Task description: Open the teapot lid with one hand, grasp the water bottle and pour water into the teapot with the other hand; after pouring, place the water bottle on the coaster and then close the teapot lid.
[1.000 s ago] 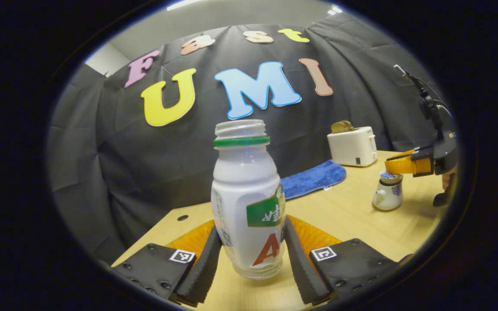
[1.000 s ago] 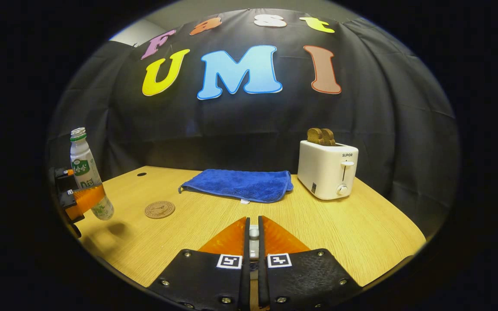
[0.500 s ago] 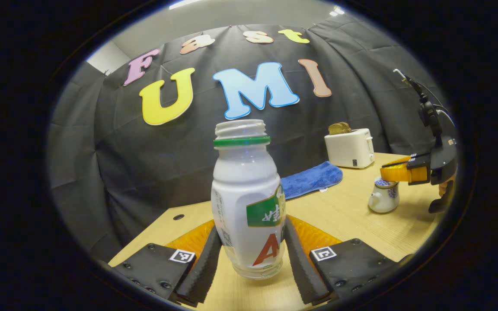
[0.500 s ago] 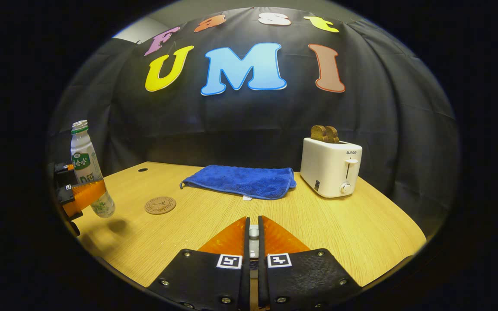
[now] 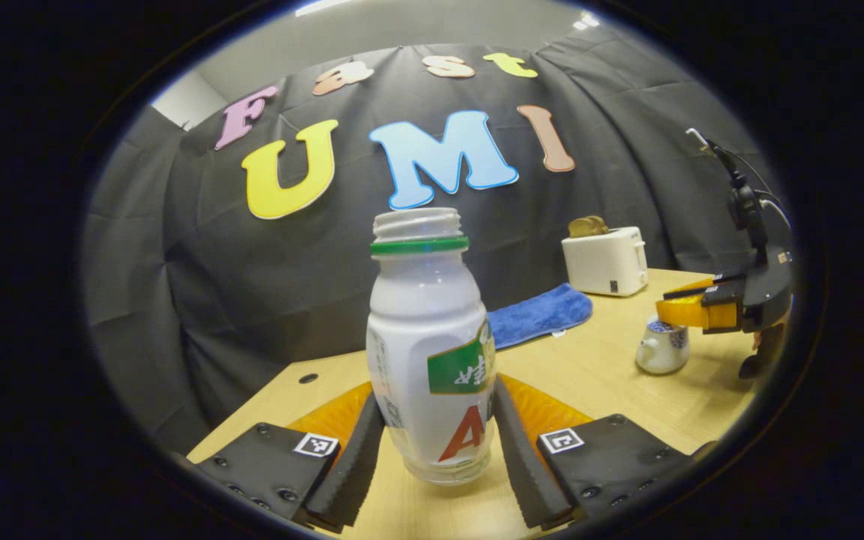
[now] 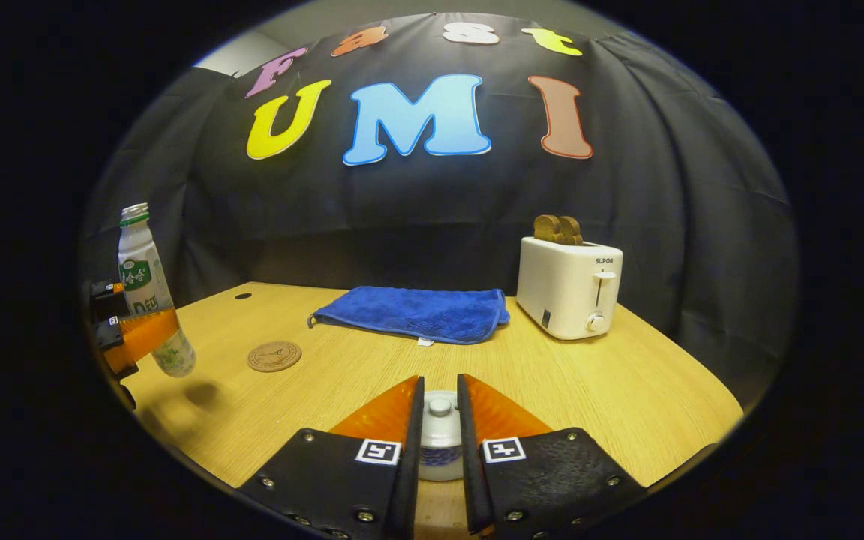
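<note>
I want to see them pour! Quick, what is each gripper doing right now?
Left gripper: closed on the water bottle, held off the table.
Right gripper: open, one finger on each side of the teapot lid.

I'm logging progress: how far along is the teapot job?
Done: left hand-held gripper grips the water bottle, held aloft. In hand: right hand-held gripper open astride the teapot lid, seemingly still seated. Left: lifting lid, pouring, bottle onto bare coaster, closing.
</note>
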`<state>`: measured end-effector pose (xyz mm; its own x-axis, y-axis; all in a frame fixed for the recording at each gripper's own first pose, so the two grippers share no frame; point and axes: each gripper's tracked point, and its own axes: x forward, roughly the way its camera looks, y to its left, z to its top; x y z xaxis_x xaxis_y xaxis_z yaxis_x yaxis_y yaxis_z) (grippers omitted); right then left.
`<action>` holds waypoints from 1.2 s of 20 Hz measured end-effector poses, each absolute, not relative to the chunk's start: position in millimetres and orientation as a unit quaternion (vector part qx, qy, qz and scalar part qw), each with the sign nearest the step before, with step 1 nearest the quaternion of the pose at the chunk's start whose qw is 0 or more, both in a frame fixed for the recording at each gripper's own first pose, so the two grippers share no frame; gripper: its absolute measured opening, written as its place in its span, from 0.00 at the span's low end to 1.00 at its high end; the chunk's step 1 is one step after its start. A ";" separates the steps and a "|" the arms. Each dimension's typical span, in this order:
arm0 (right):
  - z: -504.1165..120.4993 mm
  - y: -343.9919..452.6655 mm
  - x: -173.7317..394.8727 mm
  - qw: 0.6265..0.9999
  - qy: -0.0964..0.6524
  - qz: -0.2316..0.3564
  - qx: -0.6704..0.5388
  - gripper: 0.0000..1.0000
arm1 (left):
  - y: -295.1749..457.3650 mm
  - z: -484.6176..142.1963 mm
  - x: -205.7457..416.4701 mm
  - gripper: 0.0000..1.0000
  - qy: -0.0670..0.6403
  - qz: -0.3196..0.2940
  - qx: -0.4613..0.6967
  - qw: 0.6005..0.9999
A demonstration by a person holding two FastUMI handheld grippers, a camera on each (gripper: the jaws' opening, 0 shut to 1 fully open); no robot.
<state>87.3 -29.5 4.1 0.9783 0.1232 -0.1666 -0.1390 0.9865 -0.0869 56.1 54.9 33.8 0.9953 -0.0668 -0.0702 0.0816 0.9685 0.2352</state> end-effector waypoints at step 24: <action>38.4 -20.0 62.4 0.996 0.029 0.070 -0.052 0.25 | 52.3 3.7 163.9 0.77 0.061 -0.055 0.036 0.996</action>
